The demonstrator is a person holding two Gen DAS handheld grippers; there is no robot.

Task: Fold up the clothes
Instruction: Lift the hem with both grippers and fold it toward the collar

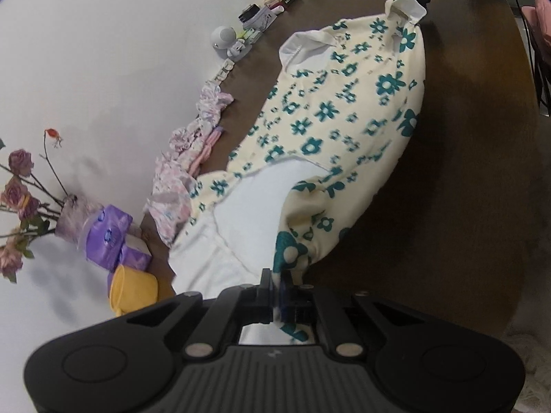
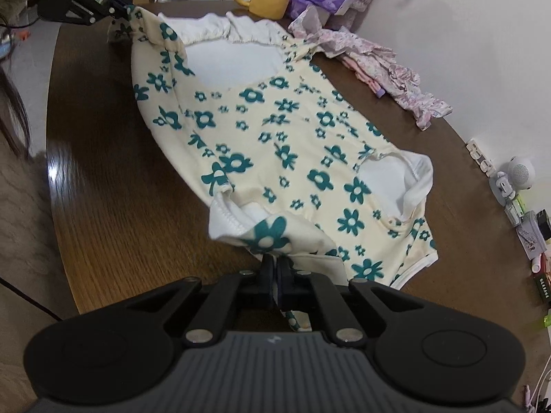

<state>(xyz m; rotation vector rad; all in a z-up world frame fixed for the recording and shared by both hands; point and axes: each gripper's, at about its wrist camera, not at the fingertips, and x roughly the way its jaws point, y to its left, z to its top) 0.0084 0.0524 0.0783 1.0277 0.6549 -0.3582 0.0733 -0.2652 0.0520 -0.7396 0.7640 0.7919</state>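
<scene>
The left gripper [image 1: 277,284] and the right gripper [image 2: 276,268] each pinch an edge of a cream floral top [image 2: 275,144], which stretches between them, partly lifted above a brown wooden table [image 2: 103,189], beside a crumpled pink garment [image 2: 389,65].

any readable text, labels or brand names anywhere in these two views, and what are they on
None can be read for certain.
Dark flat pack at the table's edge: pale capital letters, too small and blurred.
Purple tissue packs: round blue logo, its lettering blurred.
Small boxes by the wall: print too small.
Floral garment: flower pattern only, no words.
</scene>
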